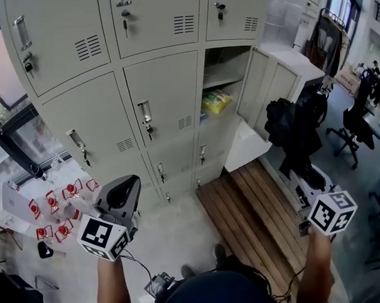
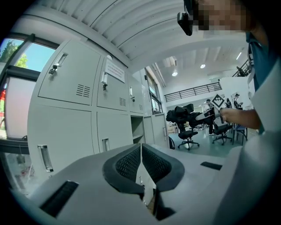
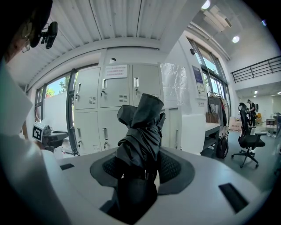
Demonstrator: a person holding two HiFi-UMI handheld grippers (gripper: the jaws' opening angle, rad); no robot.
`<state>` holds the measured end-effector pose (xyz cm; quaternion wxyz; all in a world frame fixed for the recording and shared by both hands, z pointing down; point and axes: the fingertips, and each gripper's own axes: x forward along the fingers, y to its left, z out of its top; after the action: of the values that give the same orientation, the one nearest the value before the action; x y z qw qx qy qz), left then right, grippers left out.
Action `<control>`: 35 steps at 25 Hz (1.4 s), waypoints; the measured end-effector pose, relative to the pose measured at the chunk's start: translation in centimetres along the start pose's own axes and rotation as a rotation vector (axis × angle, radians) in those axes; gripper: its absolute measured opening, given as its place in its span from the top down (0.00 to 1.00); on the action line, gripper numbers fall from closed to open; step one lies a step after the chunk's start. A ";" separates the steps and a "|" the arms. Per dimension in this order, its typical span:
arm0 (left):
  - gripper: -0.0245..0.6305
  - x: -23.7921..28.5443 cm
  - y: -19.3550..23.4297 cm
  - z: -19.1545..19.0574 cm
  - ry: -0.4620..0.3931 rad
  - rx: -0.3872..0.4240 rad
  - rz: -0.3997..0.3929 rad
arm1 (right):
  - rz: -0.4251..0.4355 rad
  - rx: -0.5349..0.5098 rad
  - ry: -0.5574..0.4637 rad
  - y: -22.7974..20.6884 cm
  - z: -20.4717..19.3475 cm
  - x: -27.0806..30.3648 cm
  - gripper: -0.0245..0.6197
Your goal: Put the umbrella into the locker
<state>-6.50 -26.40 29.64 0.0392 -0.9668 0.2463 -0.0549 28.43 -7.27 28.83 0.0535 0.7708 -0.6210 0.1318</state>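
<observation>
A black folded umbrella (image 1: 294, 125) (image 3: 141, 127) sticks out of my right gripper (image 1: 302, 174) (image 3: 141, 169), whose jaws are shut on its lower part. It hangs to the right of the open locker (image 1: 223, 77), in front of that locker's swung-out door (image 1: 255, 88). A yellow-green packet (image 1: 215, 101) lies on the locker's lower shelf. My left gripper (image 1: 121, 189) (image 2: 141, 154) is low at the left, facing the closed locker doors, shut with nothing between its pads. The left gripper view also shows the umbrella (image 2: 181, 114) off to the right.
A wall of grey lockers (image 1: 94, 120) fills the back. A wooden plank platform (image 1: 243, 211) lies on the floor below the open locker. Black office chairs (image 1: 355, 125) stand at the right, and a white counter (image 1: 293, 58) is behind the door. Red items (image 1: 54, 210) sit at the left.
</observation>
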 end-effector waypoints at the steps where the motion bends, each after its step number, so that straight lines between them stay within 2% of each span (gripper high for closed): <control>1: 0.92 0.3 0.4 -0.3 0.005 -0.004 0.010 | 0.008 -0.003 -0.001 -0.1 0.2 0.9 0.65; 16: 0.92 4.8 4.8 -1.5 0.069 -0.024 0.166 | 0.146 -0.016 0.033 -3.0 2.6 15.4 0.65; 35: 0.92 8.7 8.0 -4.3 0.145 -0.067 0.241 | 0.198 -0.059 0.075 -4.8 5.0 28.8 0.65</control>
<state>-3.26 -37.75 33.88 -0.0045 -0.9245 0.3645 -0.1112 39.38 -34.58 32.16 0.0863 0.6984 -0.6951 0.1468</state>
